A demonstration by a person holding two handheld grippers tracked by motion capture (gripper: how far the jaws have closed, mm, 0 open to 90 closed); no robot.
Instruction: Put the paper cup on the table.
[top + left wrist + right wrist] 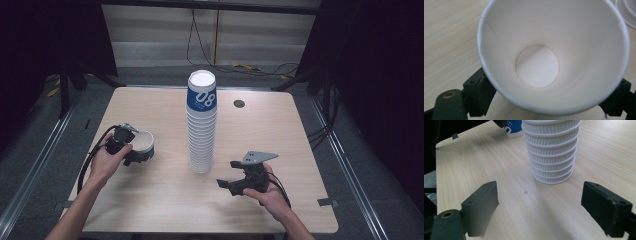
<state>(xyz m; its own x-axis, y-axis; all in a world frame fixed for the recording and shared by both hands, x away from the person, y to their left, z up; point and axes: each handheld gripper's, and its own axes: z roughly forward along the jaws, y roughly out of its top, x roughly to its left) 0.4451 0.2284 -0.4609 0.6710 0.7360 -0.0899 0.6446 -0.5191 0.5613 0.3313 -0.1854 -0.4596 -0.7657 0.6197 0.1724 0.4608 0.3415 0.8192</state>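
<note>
Landmark: the cup stack (202,125), a tall column of upside-down white paper cups standing about mid-table (150,200); the topmost one has a blue band with "08".

Left tongs (142,155): clamped on a single cup (145,142), one jaw on each side of its wall. The cup sits upright, mouth up, well to the left of the stack and slightly nearer the person. In the left gripper view the cup (549,57) is seen from above: white interior, round bottom disc, seam line down the wall, jaws pressed against the outside at lower left and lower right. A bit of the stack's ribbed rims (627,12) shows in the top right corner.

Right tongs (225,184): released, jaws spread wide, holding nothing. They sit near the stack's base, to its right and on the person's side, pointing towards it. In the right gripper view the stack (551,152) stands ahead between the two open jaws, apart from both, with bare table (539,215) in between. The blue-banded single cup (512,128) is visible beyond the stack, upper left.
</note>
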